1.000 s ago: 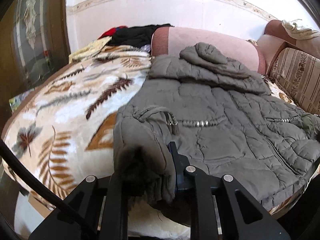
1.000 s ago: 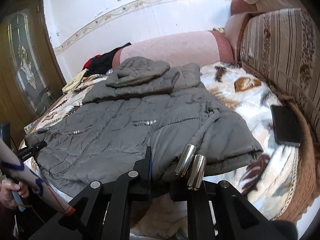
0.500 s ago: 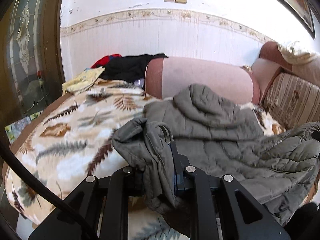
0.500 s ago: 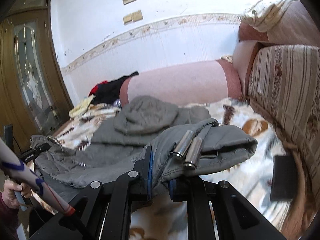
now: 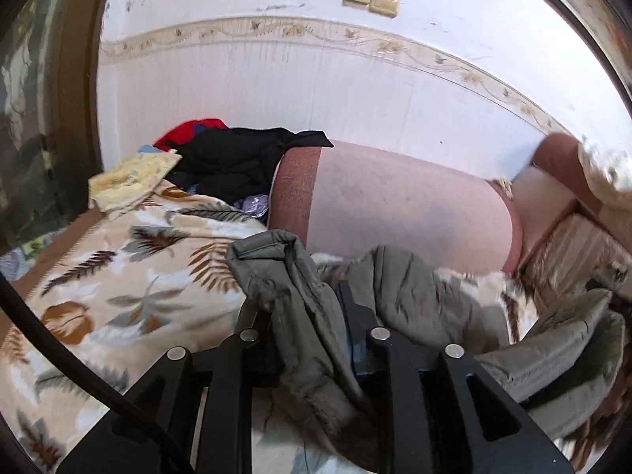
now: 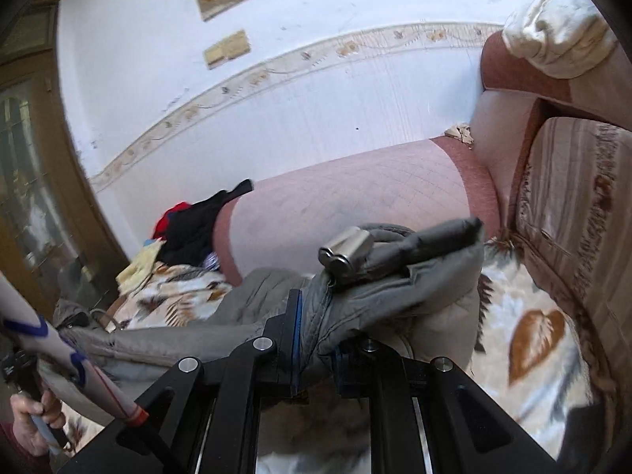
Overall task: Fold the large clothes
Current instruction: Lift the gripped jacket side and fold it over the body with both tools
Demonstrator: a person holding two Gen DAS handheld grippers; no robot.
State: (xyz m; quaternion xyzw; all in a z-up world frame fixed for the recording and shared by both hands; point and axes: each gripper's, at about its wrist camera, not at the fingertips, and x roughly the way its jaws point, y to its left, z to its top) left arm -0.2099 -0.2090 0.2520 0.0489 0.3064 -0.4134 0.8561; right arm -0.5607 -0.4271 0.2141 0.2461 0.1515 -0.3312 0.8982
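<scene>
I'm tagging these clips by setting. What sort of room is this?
Probably a home living room or bedroom: a leaf-patterned fleece blanket over a wide seat, a pink cylindrical bolster cushion, and a heap of black and red clothes by a white wall.

bed: soft blanket with brown leaf pictures | back: long round pink pillow | corner: pile of black and red clothes | side: striped brown cushion
</scene>
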